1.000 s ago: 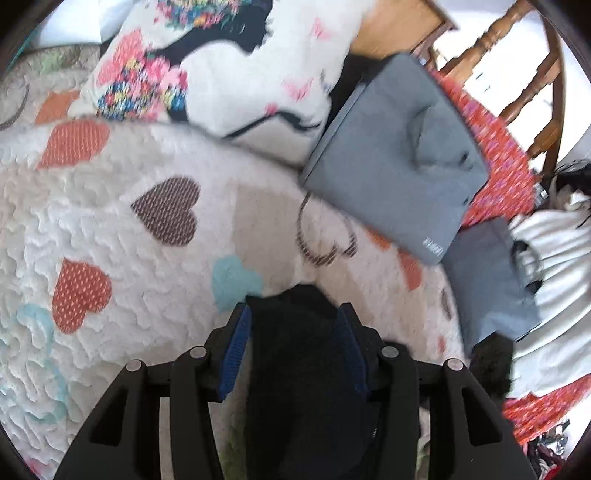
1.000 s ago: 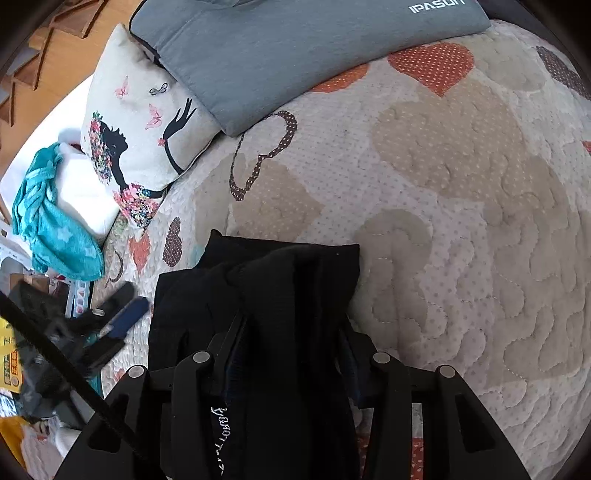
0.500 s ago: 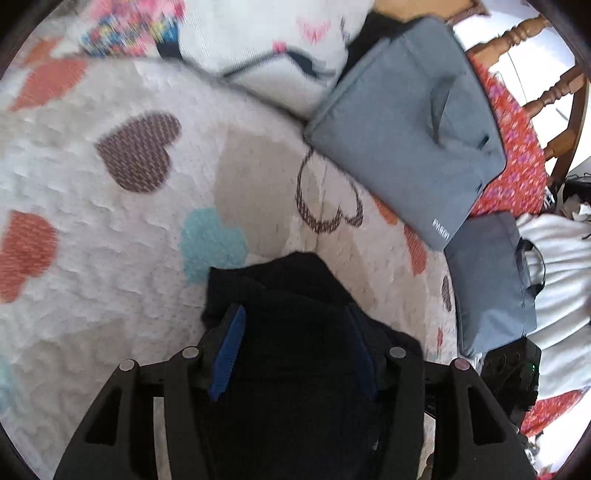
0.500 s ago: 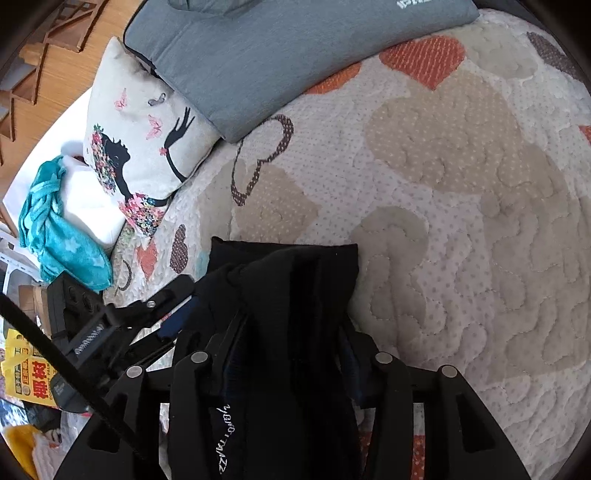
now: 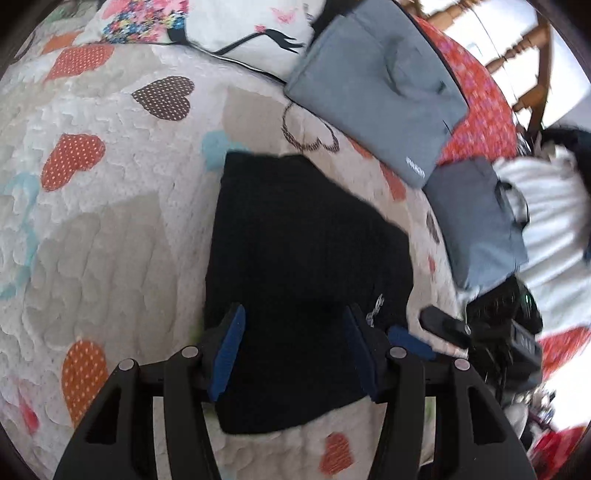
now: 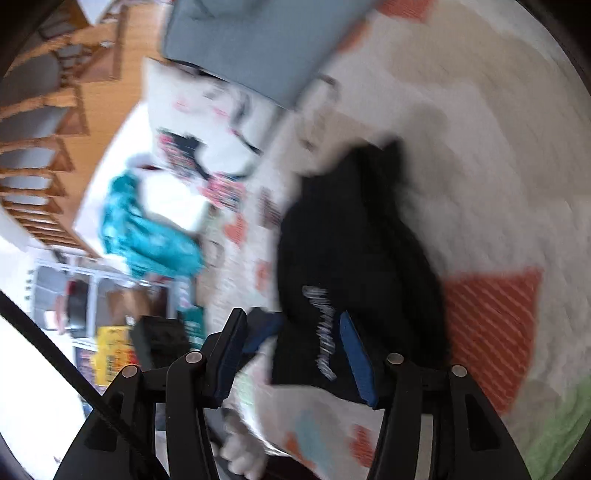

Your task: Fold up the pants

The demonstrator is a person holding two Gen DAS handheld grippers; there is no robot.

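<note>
Pants (image 5: 303, 266) now lie as a folded black bundle on the quilt (image 5: 110, 229), toward 12 o'clock of both grippers; a second ago both clamped the fabric. Left gripper (image 5: 295, 347) and right gripper (image 6: 291, 354) jaws released, so fold looks done

Pants (image 5: 299, 258) on quilt (image 5: 110, 221); laptop bag (image 5: 373, 88) beyond, against pillow (image 5: 236, 29).

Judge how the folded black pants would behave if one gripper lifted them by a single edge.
The black pants would probably sag and unfold: they lie as soft stacked layers with wavy edges. They look light, hardly denting the heart quilt. The textured quilt should resist sliding, so a push would likely bunch them.
</note>
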